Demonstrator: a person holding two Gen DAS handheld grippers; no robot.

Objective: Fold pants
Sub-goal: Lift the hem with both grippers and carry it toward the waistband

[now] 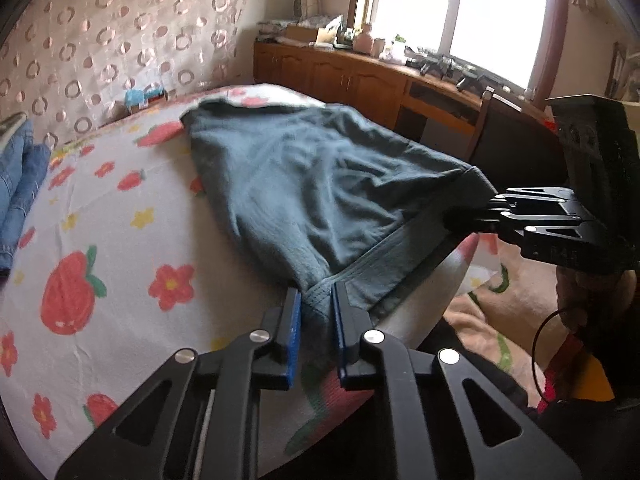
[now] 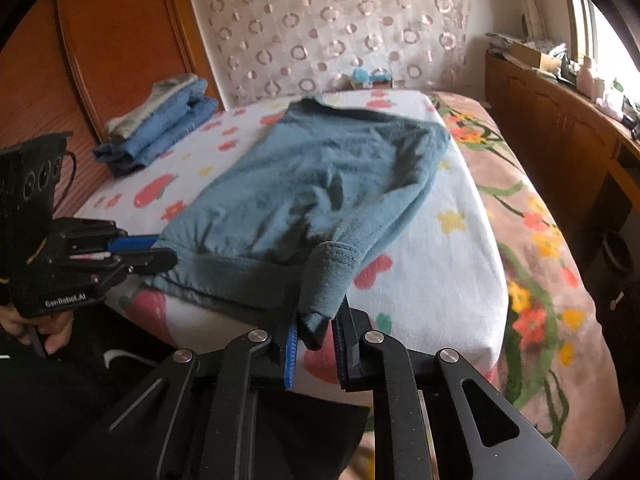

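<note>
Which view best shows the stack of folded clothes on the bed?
The right wrist view: the folded clothes sit whole, blue layers under a grey one, left of the pants. The left wrist view catches only a blue edge, cropped at the frame's left.

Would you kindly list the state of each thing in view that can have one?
Left gripper: jaws shut on the pants' near edge.
Right gripper: jaws shut on the pants' other near corner.
Pants: spread on the bed, wrinkled, near edge lifted.
Blue clothes: folded, stacked on the bed.
Floral sheet: laid flat under the pants.
</note>
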